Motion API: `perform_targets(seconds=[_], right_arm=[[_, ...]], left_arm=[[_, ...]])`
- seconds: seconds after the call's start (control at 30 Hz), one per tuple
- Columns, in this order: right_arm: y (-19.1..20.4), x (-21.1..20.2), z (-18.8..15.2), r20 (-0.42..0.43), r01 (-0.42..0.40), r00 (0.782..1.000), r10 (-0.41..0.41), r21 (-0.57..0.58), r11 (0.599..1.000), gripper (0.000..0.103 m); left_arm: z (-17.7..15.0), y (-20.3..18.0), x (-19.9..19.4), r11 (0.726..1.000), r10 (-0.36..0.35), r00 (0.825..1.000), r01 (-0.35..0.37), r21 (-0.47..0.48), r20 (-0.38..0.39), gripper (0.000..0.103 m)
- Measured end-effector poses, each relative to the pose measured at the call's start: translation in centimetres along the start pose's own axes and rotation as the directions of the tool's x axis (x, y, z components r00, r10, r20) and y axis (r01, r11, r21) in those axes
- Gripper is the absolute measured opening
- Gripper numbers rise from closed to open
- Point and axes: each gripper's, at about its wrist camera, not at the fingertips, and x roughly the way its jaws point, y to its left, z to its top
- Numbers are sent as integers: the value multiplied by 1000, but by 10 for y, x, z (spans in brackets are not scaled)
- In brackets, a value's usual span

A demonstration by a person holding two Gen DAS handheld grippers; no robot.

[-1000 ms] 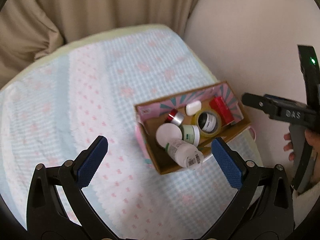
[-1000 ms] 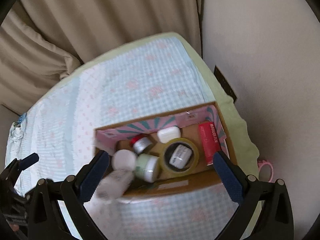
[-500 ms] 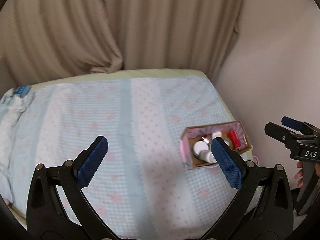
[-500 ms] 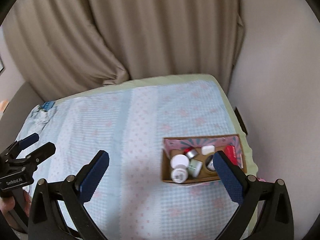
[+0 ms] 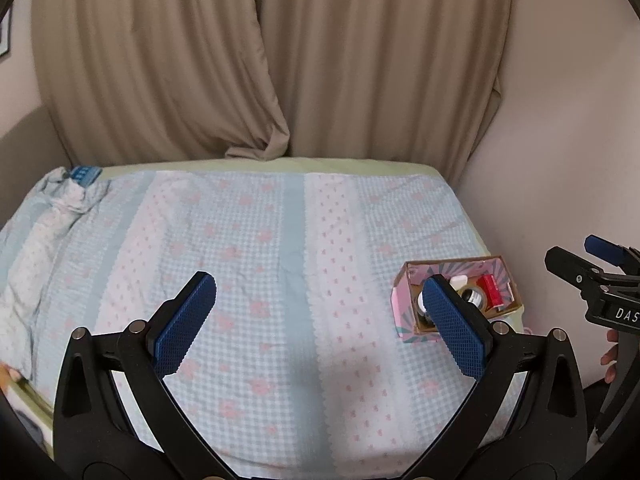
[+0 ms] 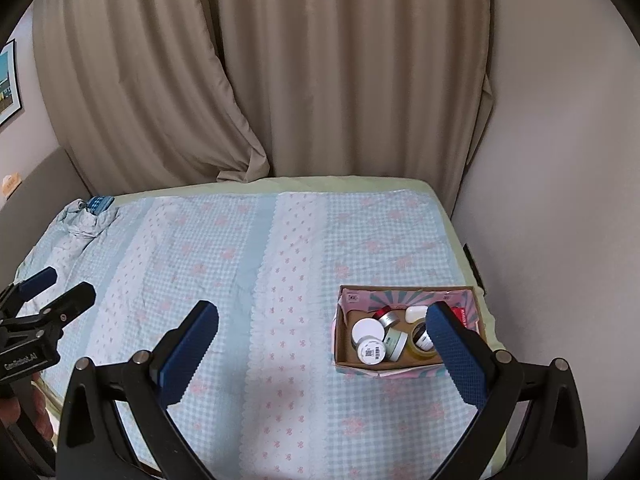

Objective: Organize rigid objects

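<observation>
A pink cardboard box (image 6: pixel 404 295) (image 5: pixel 404 292) sits near the bed's right edge. It holds a white bottle (image 6: pixel 371 350), a white-lidded jar (image 6: pixel 367 328), a green jar (image 6: pixel 396 342), a tape roll (image 6: pixel 420 348), a red-capped tin (image 6: pixel 385 316), a white case (image 6: pixel 416 313) and a red box (image 5: pixel 491 289). My left gripper (image 5: pixel 320 300) hangs open and empty, high above the bed. My right gripper (image 6: pixel 322 328) is open and empty too, with the box behind its right finger (image 6: pixel 456 354). Each gripper shows at the edge of the other's view.
The bed carries a blue checked sheet (image 6: pixel 248 280) with pink flowers, bunched at the far left corner by a blue object (image 6: pixel 99 202). Beige curtains (image 6: pixel 280 80) hang behind. A wall (image 6: pixel 560 160) runs along the right side. A hand (image 5: pixel 610 354) holds the right gripper's handle.
Both grippers have pulled up and back from the box, which now looks small and far. The white bottle, seen dropping beside the box's left end a second ago, now rests inside it.
</observation>
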Motion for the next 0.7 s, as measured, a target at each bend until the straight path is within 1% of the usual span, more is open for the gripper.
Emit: perform_targets(seconds=[0.27,0.7], right_arm=[[-5,-7,0,19,0,1000,0,14,1000,103],[-5,-12,0,17,-4,1000,4,12,1000,103]], left_arm=[[1,-7,-5,1000,-5,1000,5,5,17,103],[4,-7,-9,1000,-3,1000,3,8,25,103]])
